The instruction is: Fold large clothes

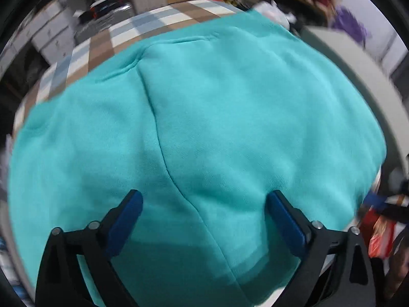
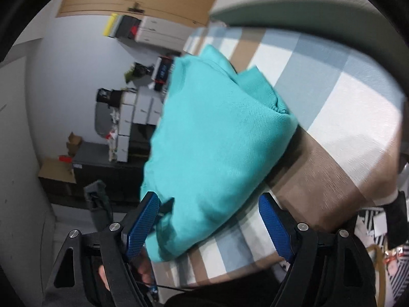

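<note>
Both grippers stand apart, gripping nothing: left gripper (image 1: 204, 204) over the folded turquoise sweatshirt (image 1: 217, 117); right gripper (image 2: 208, 209) with the sweatshirt's near corner between its fingers, on checked cloth (image 2: 332, 97).

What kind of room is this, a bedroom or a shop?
Probably a room in someone's home, maybe a bedroom or storeroom. A folded turquoise sweatshirt lies on a blue, white and brown checked cloth, white plastic drawer units stand by the wall, and cardboard boxes sit nearby.
</note>
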`<control>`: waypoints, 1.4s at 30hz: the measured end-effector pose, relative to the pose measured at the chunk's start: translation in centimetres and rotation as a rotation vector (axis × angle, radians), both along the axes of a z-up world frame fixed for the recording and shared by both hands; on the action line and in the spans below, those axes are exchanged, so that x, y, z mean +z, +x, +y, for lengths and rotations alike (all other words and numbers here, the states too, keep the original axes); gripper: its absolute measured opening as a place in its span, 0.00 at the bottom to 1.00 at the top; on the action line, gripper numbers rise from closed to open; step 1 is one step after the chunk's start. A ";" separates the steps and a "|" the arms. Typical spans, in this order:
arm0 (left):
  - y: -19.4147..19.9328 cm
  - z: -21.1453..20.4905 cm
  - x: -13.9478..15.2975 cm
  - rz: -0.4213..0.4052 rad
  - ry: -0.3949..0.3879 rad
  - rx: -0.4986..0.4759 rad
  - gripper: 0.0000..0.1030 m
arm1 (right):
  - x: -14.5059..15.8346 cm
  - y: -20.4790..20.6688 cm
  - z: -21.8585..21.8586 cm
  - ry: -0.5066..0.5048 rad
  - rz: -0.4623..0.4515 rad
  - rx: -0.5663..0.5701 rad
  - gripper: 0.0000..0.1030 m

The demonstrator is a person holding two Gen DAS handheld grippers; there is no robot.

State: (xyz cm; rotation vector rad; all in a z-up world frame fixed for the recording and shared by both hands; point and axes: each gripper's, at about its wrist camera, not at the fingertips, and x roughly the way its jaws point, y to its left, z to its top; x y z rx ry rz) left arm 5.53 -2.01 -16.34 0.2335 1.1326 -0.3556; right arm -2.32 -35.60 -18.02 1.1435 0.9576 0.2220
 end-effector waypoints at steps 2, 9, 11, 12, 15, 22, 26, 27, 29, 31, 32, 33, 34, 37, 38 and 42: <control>-0.2 0.2 -0.1 -0.025 -0.012 -0.014 0.96 | -0.2 1.3 1.0 -0.032 0.038 0.063 0.79; 0.4 0.1 -0.1 -0.032 -0.067 -0.011 0.96 | 0.5 4.9 2.8 -0.266 0.074 0.066 0.80; 0.2 0.1 0.0 -0.032 -0.090 -0.007 0.96 | 0.8 6.0 3.1 -0.281 0.078 0.043 0.80; 0.0 -0.1 0.1 -0.034 -0.097 -0.009 0.96 | 0.8 6.4 3.2 -0.286 0.082 0.036 0.82; 0.0 -0.5 0.3 -0.024 -0.114 0.004 0.96 | 1.4 7.3 3.4 -0.258 0.021 0.017 0.82; -0.2 -0.3 0.5 -0.022 -0.140 -0.031 0.96 | 4.3 6.1 5.1 -0.334 -0.209 0.048 0.81; -0.2 0.0 0.5 -0.022 -0.150 -0.047 0.96 | 1.9 6.6 3.6 -0.343 -0.041 -0.009 0.61; -0.3 0.1 0.6 -0.022 -0.150 -0.047 0.96 | 1.8 6.7 3.1 -0.342 -0.015 -0.028 0.53; -0.4 0.1 0.6 -0.026 -0.154 -0.048 0.96 | 1.8 7.0 2.5 -0.332 0.002 -0.045 0.49; -0.3 0.2 0.5 -0.026 -0.161 -0.044 0.96 | 2.4 7.0 2.6 -0.378 -0.029 -0.041 0.33; -0.3 0.1 0.5 -0.022 -0.161 -0.040 0.96 | 2.8 6.7 2.8 -0.407 -0.066 -0.036 0.30; -0.3 0.0 0.5 -0.022 -0.157 -0.038 0.96 | 3.0 6.8 3.2 -0.426 -0.088 -0.029 0.27; -0.2 -0.2 0.5 -0.021 -0.156 -0.032 0.96 | 3.4 6.8 3.4 -0.436 -0.115 -0.019 0.26; -0.2 -1.2 0.5 0.000 -0.184 -0.046 0.96 | 5.3 5.9 3.8 -0.480 -0.285 0.015 0.23; -0.3 -1.5 0.5 0.003 -0.182 -0.052 0.96 | 6.1 5.4 4.2 -0.548 -0.339 0.039 0.23; -0.2 -4.6 0.5 0.034 -0.232 -0.096 0.96 | 7.0 4.9 3.2 -0.609 -0.379 0.063 0.21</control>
